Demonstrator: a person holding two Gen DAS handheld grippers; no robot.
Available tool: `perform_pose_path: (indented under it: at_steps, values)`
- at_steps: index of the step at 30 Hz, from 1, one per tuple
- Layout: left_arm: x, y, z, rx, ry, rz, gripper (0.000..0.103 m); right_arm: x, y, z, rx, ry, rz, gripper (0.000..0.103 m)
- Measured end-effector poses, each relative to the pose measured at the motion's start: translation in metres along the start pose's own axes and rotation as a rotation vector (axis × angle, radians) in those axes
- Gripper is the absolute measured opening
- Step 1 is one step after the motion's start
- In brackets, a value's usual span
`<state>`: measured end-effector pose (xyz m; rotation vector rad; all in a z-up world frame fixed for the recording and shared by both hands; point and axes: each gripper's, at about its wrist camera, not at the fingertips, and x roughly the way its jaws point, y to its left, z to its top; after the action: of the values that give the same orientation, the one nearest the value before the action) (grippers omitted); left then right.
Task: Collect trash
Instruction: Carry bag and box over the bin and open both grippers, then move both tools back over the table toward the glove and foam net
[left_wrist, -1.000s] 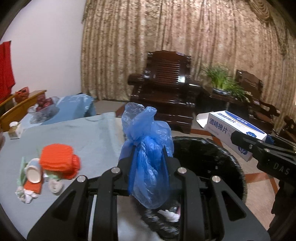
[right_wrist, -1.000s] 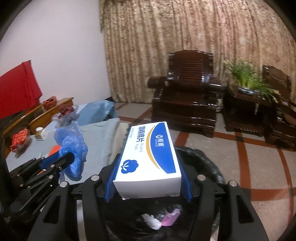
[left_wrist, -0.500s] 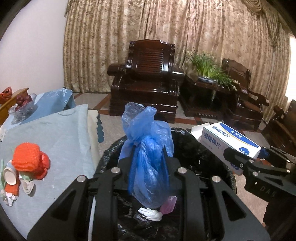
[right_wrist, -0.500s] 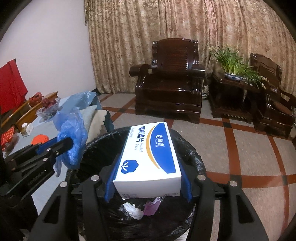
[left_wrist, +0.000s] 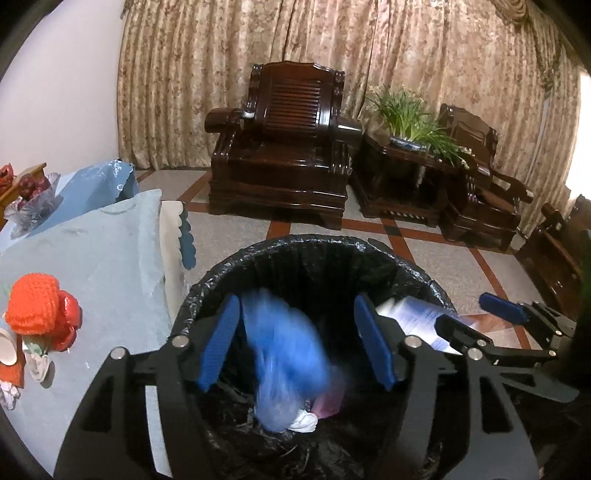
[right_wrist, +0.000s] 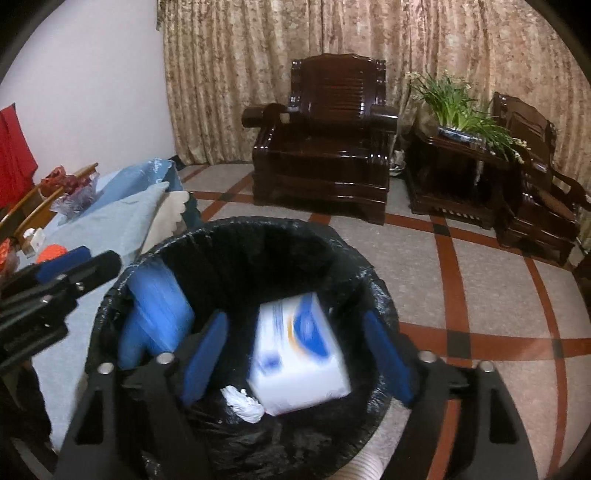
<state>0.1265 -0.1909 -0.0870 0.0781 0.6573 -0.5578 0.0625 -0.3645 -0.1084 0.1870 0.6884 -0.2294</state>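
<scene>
Dark armchair (left_wrist: 284, 147) behind; low in frame, my left gripper (left_wrist: 295, 343) and right gripper (right_wrist: 295, 354) have just sprung wide, dropping blue bag (left_wrist: 288, 362) and box (right_wrist: 299, 365) into the bin (left_wrist: 317, 251); next, fetch more table (left_wrist: 103, 266) litter.

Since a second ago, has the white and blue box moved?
Yes. The white and blue box has left the right gripper, whose jaws have just been opening, and dropped blurred below the black-lined bin's rim, beside the white tissue.

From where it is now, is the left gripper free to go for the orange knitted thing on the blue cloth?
Probably yes: the left gripper is open over the bin, and the orange knitted thing lies uncovered beside it.
</scene>
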Motion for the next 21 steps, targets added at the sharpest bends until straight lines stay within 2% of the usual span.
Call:
perform_pose_path:
  at_steps: [1,3,7,15,21]
  values:
    - [-0.003,0.003,0.001,-0.006,-0.003,0.007,0.071,-0.002,0.000,0.000,0.001,-0.006,0.001,0.082]
    - [-0.009,0.009,0.002,-0.020,-0.017,0.020,0.077,-0.007,0.001,0.002,0.006,-0.023,-0.001,0.095]
    - [-0.030,0.028,0.004,-0.033,-0.059,0.078,0.089,-0.018,0.007,0.008,0.020,-0.054,0.027,0.097]
    - [-0.085,0.084,0.000,-0.099,-0.123,0.228,0.091,-0.036,0.050,0.023,-0.012,-0.108,0.123,0.097]
    - [-0.126,0.135,-0.009,-0.134,-0.160,0.369,0.091,-0.038,0.117,0.031,-0.095,-0.142,0.239,0.097]
